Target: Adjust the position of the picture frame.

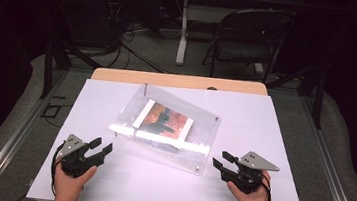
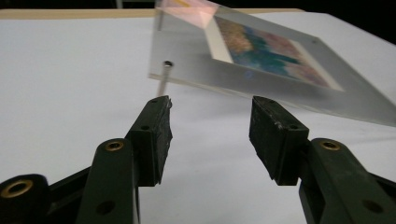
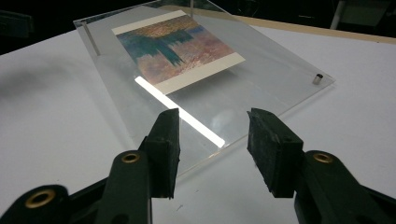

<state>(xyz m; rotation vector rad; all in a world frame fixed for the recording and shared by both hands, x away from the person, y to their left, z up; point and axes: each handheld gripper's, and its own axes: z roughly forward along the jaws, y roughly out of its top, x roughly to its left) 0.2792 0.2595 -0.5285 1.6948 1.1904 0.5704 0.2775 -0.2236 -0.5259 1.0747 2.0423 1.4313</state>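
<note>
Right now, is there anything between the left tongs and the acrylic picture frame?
No. In the left gripper view, bare white table lies between the open left tongs and the acrylic picture frame.

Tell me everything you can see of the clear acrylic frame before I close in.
The acrylic frame is a clear rectangular panel holding a print of orange, pink and dark teal with a white border. Small metal standoff pins sit at its corners and prop it tilted above the white table. It lies skewed near mid-table, glare streaking its near edge. Both the left gripper and right gripper are open, short of it, touching nothing.
</note>
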